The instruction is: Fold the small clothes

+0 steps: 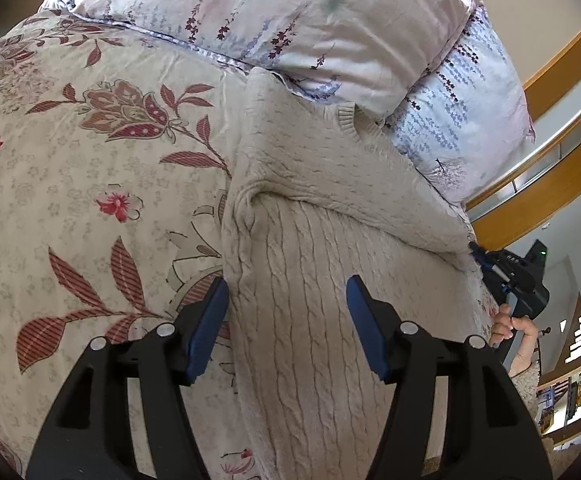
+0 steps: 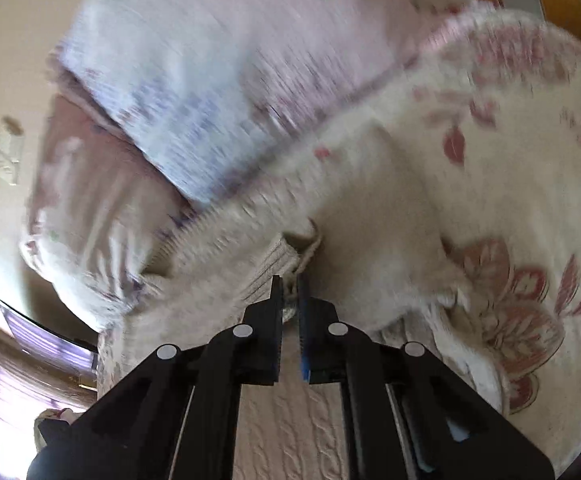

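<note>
A cream cable-knit sweater (image 1: 330, 168) lies on the floral bedspread (image 1: 70, 184), its upper part folded across the lower. My left gripper (image 1: 287, 280) hovers open over the sweater's lower body, the blue pads (image 1: 210, 320) well apart and touching nothing. My right gripper (image 2: 290, 292) is shut, with a bit of the sweater's (image 2: 290, 420) knit edge pinched between its tips. In the left wrist view the right gripper (image 1: 475, 249) shows at the sweater's right fold edge, held by a hand (image 1: 518, 328). The right wrist view is blurred.
Two floral pillows, one pinkish (image 1: 270, 20) and one bluish (image 1: 470, 100), lie against the sweater's far end. A wooden headboard (image 1: 562, 188) curves behind them. The bedspread (image 2: 510, 160) stretches wide beside the sweater. Shelves and a window show at the far right.
</note>
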The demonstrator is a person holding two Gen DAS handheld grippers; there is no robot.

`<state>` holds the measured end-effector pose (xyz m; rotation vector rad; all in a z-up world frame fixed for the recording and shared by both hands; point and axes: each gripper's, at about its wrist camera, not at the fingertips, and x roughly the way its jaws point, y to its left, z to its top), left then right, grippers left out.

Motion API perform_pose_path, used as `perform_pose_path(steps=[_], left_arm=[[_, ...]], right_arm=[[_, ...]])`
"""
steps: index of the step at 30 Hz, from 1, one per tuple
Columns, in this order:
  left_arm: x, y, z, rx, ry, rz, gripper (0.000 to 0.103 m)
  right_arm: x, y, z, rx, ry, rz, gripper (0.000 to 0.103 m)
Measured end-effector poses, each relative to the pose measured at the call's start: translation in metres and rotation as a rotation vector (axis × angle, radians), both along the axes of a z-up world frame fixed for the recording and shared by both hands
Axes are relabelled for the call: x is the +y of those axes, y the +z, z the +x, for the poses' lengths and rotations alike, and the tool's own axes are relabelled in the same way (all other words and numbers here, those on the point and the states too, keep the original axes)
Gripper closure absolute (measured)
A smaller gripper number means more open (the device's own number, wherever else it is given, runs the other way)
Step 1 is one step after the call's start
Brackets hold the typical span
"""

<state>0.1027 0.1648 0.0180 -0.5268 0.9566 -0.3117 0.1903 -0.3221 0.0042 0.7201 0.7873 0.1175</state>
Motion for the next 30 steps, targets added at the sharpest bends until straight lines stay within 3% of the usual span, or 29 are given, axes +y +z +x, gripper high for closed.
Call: perform_pose_path(steps=[2, 4, 6, 8, 9, 12, 13, 20, 24, 30], left_arm=[[0.000, 0.000, -0.002, -0.003, -0.003, -0.003, 0.042], [0.001, -0.001, -0.004, -0.004, -0.008, -0.005, 0.042], [0.001, -0.002, -0.005, -0.001, -0.010, -0.007, 0.042], [0.001, -0.004, -0.007, 0.003, -0.014, -0.015, 0.042], [0.001, -0.004, -0.008, 0.005, -0.018, -0.021, 0.042], [0.001, -0.006, -0.013, 0.004, -0.030, -0.034, 0.042], [0.001, -0.007, -0.015, 0.005, -0.033, -0.038, 0.042], [-0.001, -0.010, -0.030, 0.001, -0.068, -0.094, 0.043], [-0.002, -0.014, -0.043, 0.007, -0.091, -0.137, 0.050], [-0.004, -0.021, -0.071, 0.014, -0.129, -0.222, 0.065]], right_arm=[[0.002, 0.008, -0.004, -0.023, -0.016, -0.078, 0.096], [0.003, -0.001, 0.001, 0.062, -0.036, -0.161, 0.096], [-0.001, -0.015, 0.004, 0.145, -0.033, -0.131, 0.095], [-0.007, -0.017, -0.001, 0.154, -0.037, -0.088, 0.093], [-0.008, -0.015, -0.005, 0.154, -0.033, -0.081, 0.087], [-0.014, -0.005, -0.023, 0.134, -0.023, -0.071, 0.053], [-0.017, 0.000, -0.032, 0.120, -0.019, -0.084, 0.050], [-0.046, -0.001, -0.084, 0.114, 0.011, -0.058, 0.050], [-0.055, -0.009, -0.108, 0.143, 0.035, -0.042, 0.051], [-0.050, -0.026, -0.141, 0.163, 0.145, 0.074, 0.064]])
